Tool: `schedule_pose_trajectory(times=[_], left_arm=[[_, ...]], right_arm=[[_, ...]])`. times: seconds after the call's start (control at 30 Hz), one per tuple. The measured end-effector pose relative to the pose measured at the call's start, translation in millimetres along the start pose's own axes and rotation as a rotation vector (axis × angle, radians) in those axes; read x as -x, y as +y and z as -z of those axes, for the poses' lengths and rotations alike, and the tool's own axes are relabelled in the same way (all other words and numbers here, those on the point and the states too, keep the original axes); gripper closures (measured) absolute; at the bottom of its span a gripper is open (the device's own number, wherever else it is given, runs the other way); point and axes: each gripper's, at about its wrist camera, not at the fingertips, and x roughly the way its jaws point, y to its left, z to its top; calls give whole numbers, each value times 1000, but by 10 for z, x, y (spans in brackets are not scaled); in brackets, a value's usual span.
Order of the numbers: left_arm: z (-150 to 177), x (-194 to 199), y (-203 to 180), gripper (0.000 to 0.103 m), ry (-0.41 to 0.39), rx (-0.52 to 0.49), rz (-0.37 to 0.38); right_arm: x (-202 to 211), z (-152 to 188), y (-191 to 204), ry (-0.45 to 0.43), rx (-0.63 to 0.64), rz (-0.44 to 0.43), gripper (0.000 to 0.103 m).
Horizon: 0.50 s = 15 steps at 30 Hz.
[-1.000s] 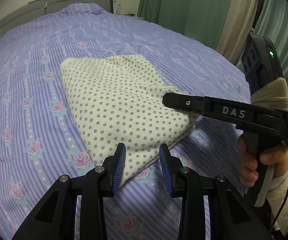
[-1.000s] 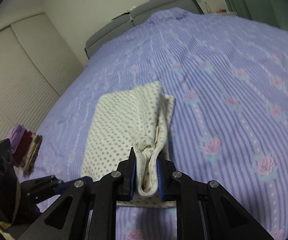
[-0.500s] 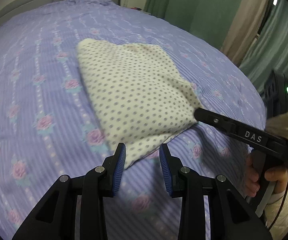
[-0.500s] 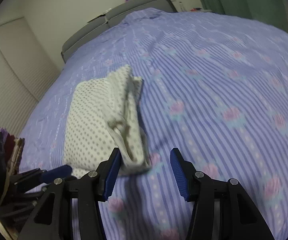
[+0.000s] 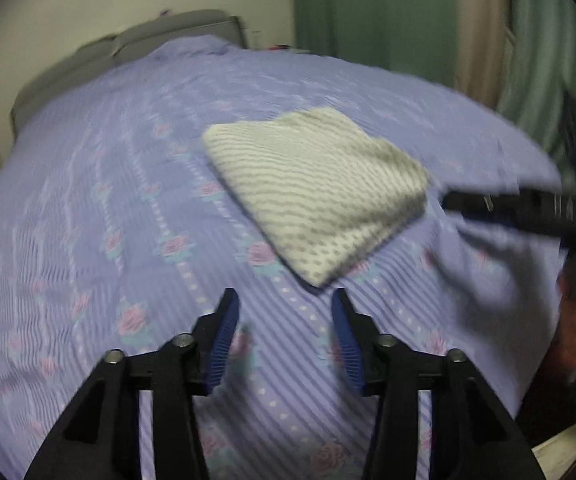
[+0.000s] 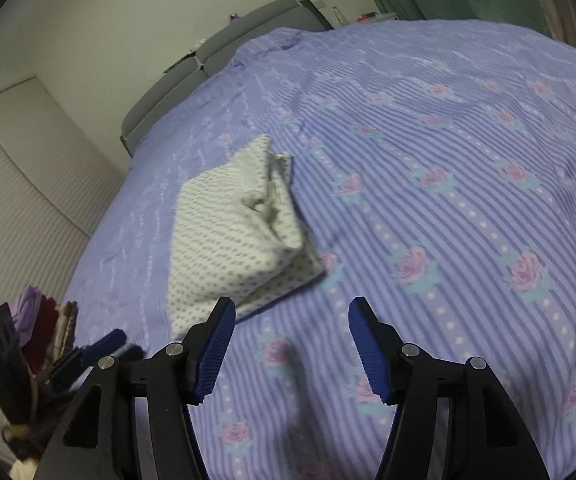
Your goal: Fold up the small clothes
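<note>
A folded white garment with grey dots (image 5: 316, 188) lies flat on the purple floral bedspread (image 5: 127, 208). My left gripper (image 5: 283, 304) stands open just short of its near corner, with nothing between the blue pads. In the right wrist view the same garment (image 6: 235, 236) lies ahead and to the left of my right gripper (image 6: 290, 312). Its jaws are opening wide, and only bedspread shows between them. The right gripper's black finger (image 5: 520, 204) reaches in from the right edge of the left wrist view, close beside the garment.
A grey headboard (image 6: 247, 36) runs along the far end of the bed. Green curtains (image 5: 372, 12) hang at the right. A white closet door (image 6: 11, 184) and a stack of folded clothes (image 6: 43, 320) sit at the left. The bedspread (image 6: 468, 184) stretches wide to the right.
My right gripper has let go of the garment's edge, opened wide and drawn back. The left gripper has also pulled back from the garment's corner. The garment now lies free.
</note>
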Motion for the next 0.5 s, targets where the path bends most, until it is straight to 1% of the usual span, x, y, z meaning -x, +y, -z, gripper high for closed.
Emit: schedule_pose_trajectory(times=[0.03,0.07,0.13,0.27,0.4,0.5], left_arm=[[14,-41,-79,69,5,-28,-12],[28,-86,-151,70,0,-56,-31],[30,-126,-223,71,-10,-80,-63],[5,-166,-363,71,-26,-132,-82],[-16,-257,-467,71,-38,-198,-138],[-14,-289,-481,71,-44,-207,-158]], right_arm=[[-20,-27,25,0,6,0,43],[-35,-46,51,0,11,0,43],[-48,-82,73,-7,16,-7,43],[-38,-107,100,-15,21,-20,43],[-56,-161,82,-22,-6,-44,43],[-67,-177,82,-25,-13,-51,43]])
